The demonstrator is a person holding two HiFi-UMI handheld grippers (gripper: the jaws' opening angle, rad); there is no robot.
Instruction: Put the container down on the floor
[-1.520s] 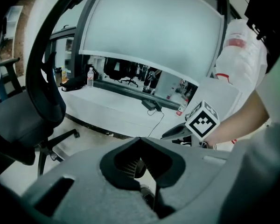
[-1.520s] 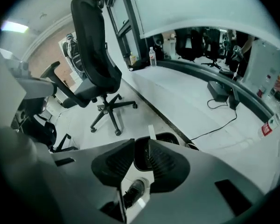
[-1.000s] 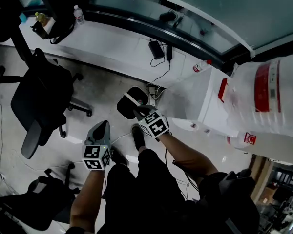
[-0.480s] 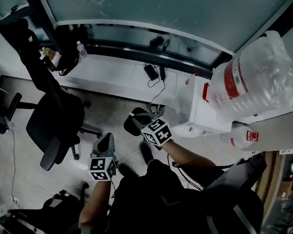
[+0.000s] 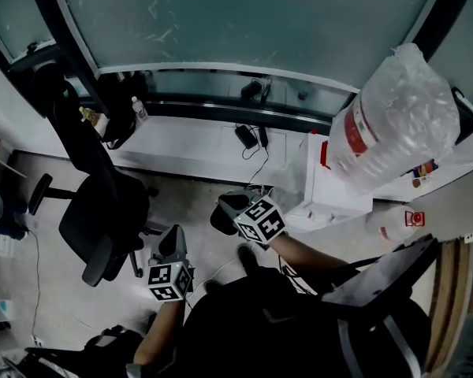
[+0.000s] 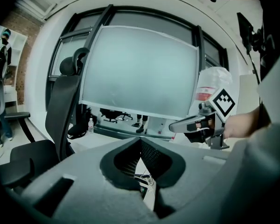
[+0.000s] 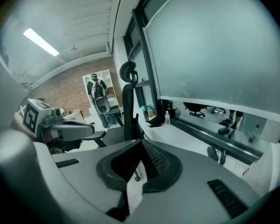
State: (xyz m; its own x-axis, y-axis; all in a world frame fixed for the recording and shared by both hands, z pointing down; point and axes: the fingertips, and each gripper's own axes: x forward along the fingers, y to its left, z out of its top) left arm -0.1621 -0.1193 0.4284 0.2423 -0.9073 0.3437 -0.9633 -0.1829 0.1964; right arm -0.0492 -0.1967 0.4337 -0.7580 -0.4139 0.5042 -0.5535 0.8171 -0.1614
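While both of my tools hang with nothing in them, the container (image 5: 394, 120) sits well apart from them, at about two o'clock in the head view. It is a big clear jug wrapped in film with a red band. It lies tilted above a white cabinet (image 5: 331, 191) and is not down on the floor (image 5: 181, 199); I cannot tell exactly what bears it.

My left gripper (image 5: 172, 239) has its jaws pressed together, tip to tip, with nothing between them. My right gripper (image 5: 225, 209) is closed the same way on nothing, and sits at one o'clock from the left one, near it but apart.

From the left gripper view the right gripper (image 6: 175, 126) shows at three o'clock, with the container (image 6: 213, 80) just behind it. From the right gripper view the left gripper (image 7: 91, 130) shows at nine o'clock.

An office chair (image 5: 102, 211) stands at nine o'clock from my left gripper. At twelve o'clock a white ledge (image 5: 189, 144) runs under the window pane (image 5: 244, 22), carrying a small bottle (image 5: 139, 109) and cables (image 5: 248, 136).
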